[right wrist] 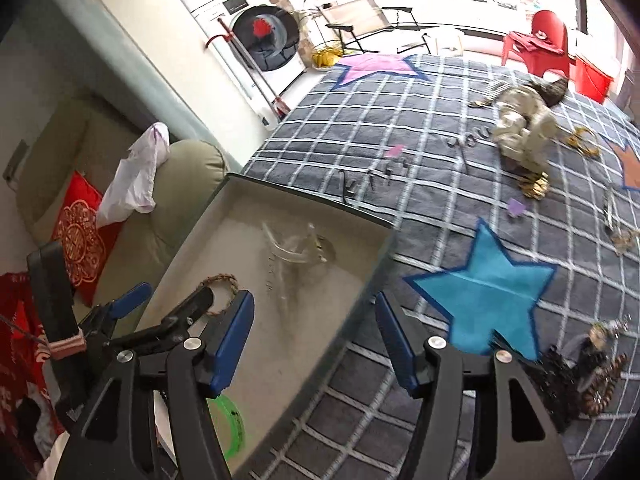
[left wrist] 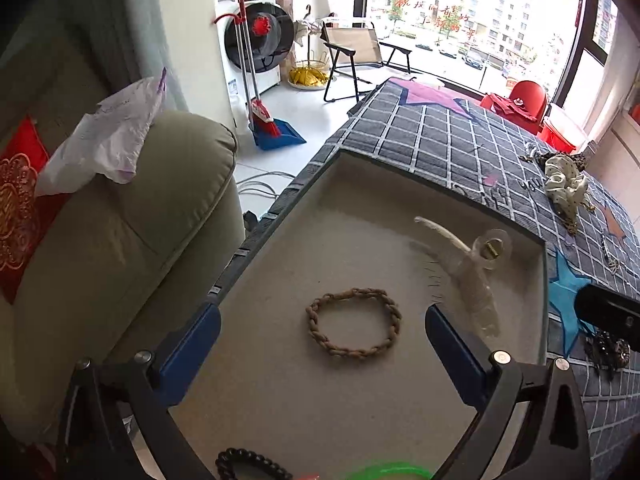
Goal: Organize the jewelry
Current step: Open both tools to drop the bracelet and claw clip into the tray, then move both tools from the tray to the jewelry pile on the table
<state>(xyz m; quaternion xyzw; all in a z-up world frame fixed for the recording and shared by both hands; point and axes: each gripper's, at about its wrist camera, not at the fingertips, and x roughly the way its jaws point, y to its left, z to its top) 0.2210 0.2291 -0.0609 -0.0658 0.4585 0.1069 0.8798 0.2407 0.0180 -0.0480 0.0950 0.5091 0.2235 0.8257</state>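
A shallow beige-lined tray [left wrist: 280,264] lies on the checked blanket. In it lie a brown braided bracelet [left wrist: 354,322], a clear hair claw clip [left wrist: 476,276], a black bead bracelet [left wrist: 248,465] and a green band [left wrist: 384,472]. My left gripper [left wrist: 322,316] is open and empty, just above the braided bracelet. My right gripper [right wrist: 314,322] is open and empty over the tray's right rim [right wrist: 360,300]; the left gripper [right wrist: 172,300] shows at its left. Dark bracelets and clips [right wrist: 588,364] lie on the blanket at lower right.
A cream scrunchie pile [right wrist: 524,132] and gold pieces [right wrist: 536,188] lie farther back on the blanket [right wrist: 400,128]. An olive sofa [left wrist: 120,240] with a red cushion and a plastic bag stands left of the tray. A washing machine, broom and chairs stand behind.
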